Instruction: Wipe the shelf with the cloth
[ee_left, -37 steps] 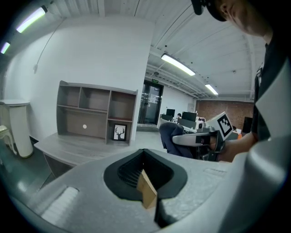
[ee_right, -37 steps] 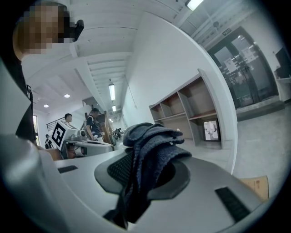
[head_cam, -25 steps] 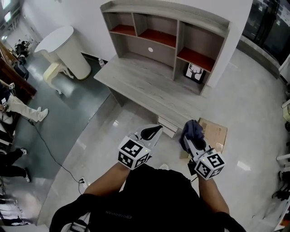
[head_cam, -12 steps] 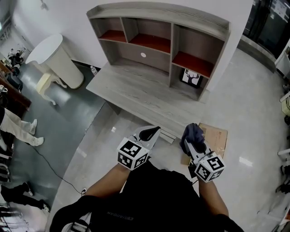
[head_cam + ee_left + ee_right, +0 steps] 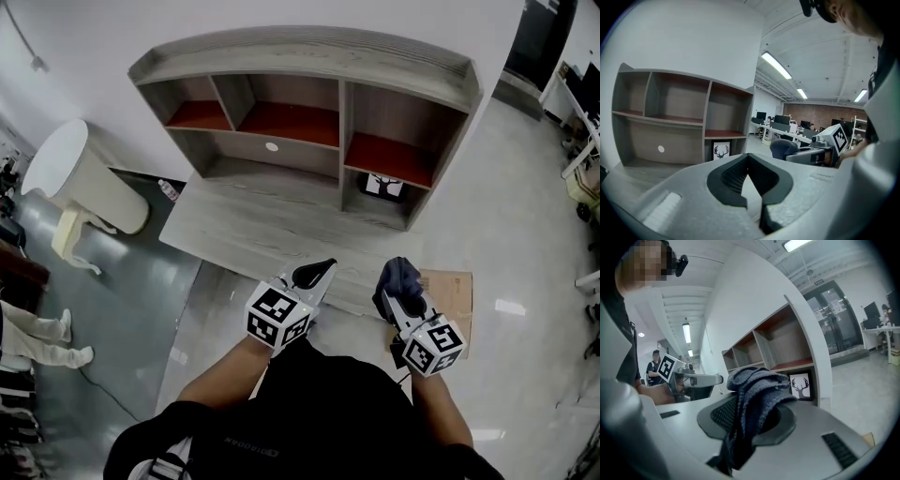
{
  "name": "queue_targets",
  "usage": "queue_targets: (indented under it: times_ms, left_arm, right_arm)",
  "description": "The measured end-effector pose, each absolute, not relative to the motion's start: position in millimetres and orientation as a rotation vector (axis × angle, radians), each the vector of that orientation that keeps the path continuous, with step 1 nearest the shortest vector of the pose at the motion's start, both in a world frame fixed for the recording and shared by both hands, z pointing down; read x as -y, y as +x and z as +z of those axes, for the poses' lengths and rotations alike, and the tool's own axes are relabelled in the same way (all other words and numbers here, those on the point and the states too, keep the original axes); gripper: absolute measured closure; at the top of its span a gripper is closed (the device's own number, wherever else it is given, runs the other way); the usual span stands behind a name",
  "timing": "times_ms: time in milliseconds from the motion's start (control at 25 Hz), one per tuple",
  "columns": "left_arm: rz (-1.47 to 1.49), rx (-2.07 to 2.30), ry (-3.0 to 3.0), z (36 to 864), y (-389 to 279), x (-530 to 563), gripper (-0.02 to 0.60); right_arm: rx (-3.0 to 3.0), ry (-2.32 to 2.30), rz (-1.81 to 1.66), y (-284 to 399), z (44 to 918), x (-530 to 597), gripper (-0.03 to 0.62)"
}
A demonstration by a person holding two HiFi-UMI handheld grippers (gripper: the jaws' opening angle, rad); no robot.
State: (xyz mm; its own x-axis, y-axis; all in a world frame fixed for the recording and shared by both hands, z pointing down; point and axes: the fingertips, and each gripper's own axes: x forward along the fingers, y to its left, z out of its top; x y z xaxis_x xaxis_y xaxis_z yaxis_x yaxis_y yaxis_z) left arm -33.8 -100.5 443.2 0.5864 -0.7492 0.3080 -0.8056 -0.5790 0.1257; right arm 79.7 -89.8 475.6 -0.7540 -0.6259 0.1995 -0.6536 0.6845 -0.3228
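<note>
A grey wooden shelf unit (image 5: 309, 70) with red-brown shelf boards stands against the white wall ahead, above a wide lower top (image 5: 253, 234). Both grippers are held close to my body, short of its front edge. My right gripper (image 5: 396, 286) is shut on a dark blue cloth (image 5: 398, 274), which bunches over the jaws and hangs down between them in the right gripper view, cloth (image 5: 757, 385). My left gripper (image 5: 314, 274) holds nothing, and its pads meet at the tip (image 5: 748, 157). The shelf (image 5: 684, 122) shows in both gripper views.
A framed deer picture (image 5: 380, 186) stands in the lower right compartment. A flat cardboard sheet (image 5: 450, 295) lies on the floor to the right. A white round stand (image 5: 75, 183) is at the left, with people's legs (image 5: 37, 337) further left.
The shelf unit now appears more squarely ahead and fuller in the head view. Both grippers keep their place before my body, the cloth still in the right one.
</note>
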Motion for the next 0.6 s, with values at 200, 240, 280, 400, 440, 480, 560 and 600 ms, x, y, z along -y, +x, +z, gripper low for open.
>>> queue_targets:
  times_ms: [200,240,280,400,440,480,560,600]
  left_arm:
    - [0.349,1.165,2.639,437,-54,141,0.574]
    - [0.353,1.14,2.653,436,-59,148,0.574]
    - [0.358,1.117,2.665,437,-64,155,0.574]
    - [0.373,1.053,2.691,437,-79,174,0.574]
    - [0.376,1.029,2.702,436,-83,181,0.574]
    - [0.379,1.007,2.712,435,-87,186,0.574]
    - [0.382,0.973,2.729,433,-96,196,0.574]
    - [0.38,0.96,2.735,433,-100,200,0.574]
  right_arm:
    - [2.778,1.184,0.586,53,471,123,0.499]
    - [2.77,1.206,0.584,48,470,130,0.499]
    - [2.763,1.23,0.584,43,470,136,0.499]
    - [2.74,1.301,0.589,26,468,153,0.498]
    - [2.733,1.326,0.592,21,467,157,0.498]
    - [2.725,1.35,0.594,16,465,162,0.499]
    - [2.711,1.392,0.598,7,464,170,0.498]
    - [2.703,1.415,0.599,3,465,174,0.498]
